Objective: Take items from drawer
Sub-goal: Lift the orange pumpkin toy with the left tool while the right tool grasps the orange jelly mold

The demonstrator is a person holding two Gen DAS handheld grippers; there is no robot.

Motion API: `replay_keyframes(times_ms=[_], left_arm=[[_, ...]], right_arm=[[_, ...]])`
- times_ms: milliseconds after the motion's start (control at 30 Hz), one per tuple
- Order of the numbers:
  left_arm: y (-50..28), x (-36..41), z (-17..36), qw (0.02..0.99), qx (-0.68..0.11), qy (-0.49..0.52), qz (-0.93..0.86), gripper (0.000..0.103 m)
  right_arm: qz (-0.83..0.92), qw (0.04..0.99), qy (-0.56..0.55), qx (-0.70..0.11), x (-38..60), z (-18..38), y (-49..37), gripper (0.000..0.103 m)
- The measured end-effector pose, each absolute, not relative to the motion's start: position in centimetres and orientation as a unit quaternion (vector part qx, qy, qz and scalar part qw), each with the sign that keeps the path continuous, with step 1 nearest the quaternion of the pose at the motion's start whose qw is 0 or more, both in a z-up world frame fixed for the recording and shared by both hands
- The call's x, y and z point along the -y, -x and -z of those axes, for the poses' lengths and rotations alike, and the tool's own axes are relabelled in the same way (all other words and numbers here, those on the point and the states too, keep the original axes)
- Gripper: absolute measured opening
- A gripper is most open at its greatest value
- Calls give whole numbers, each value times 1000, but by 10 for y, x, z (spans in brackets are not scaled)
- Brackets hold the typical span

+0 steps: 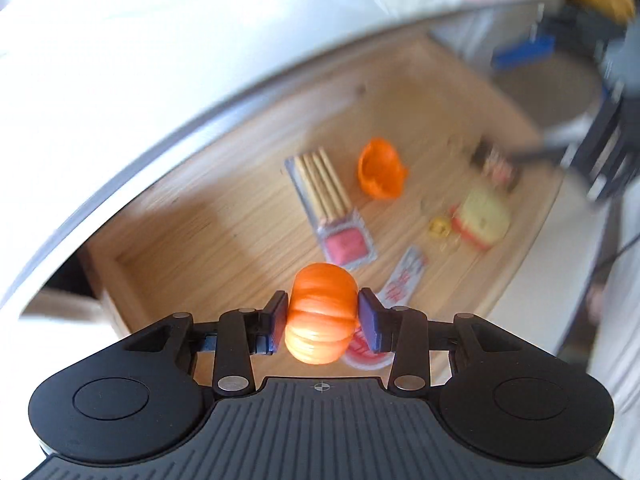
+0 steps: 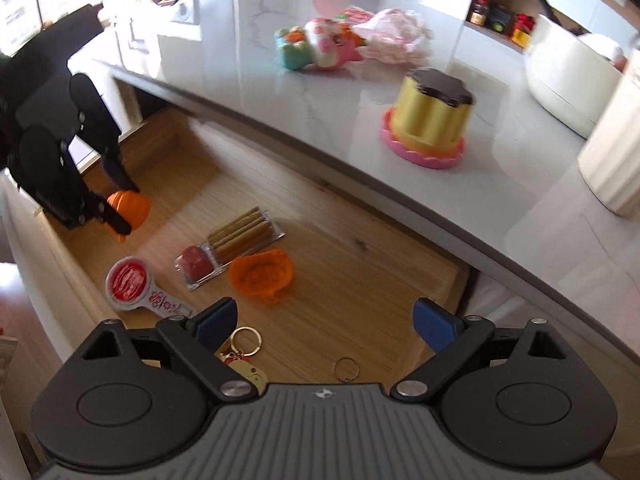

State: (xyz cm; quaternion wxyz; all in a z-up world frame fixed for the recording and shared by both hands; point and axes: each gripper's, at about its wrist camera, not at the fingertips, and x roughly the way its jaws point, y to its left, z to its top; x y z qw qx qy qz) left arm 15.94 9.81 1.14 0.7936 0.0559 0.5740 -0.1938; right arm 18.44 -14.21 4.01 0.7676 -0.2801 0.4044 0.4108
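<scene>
Your left hand-held gripper (image 1: 322,322) pinches a small orange pumpkin (image 1: 321,312) above the open wooden drawer (image 2: 360,292). Your right hand-held gripper (image 2: 324,322) hangs spread and empty over key rings (image 2: 345,369) on the drawer floor, below the worktop (image 2: 400,184).

In the drawer (image 2: 360,216), below the surface (image 2: 360,92), a biscuit pack (image 2: 240,236) is flanked by a cup (image 2: 262,276) and a spoon-shaped packet (image 2: 132,286).
</scene>
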Motion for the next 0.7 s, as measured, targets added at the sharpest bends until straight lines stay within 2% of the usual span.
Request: replay_keyframes(times_ms=[33,200,367,567,667,700], left_arm=[[-155,-105,-16,802,-568,-23,185,43],[-140,-130,-8,802,-568,103,154,43],[-134,-121,8,797,-576,81,160,43],[-128,-120,12,800,-579,53,149,43],[-127,-122,11,801,-578,50,146,43],[-128,-121,11,802,-578,43,143,43]], right_arm=[[-421,757,295,-404,131,-34,-182,94],[-448,704,373,-406,81,-4,-180,76],[-448,674,416,-416,41,32,-190,75],[-434,662,411,-452,20,65,-207,75],[-437,657,406,-461,17,64,-208,61],[-439,656,404,-462,17,61,-208,61]])
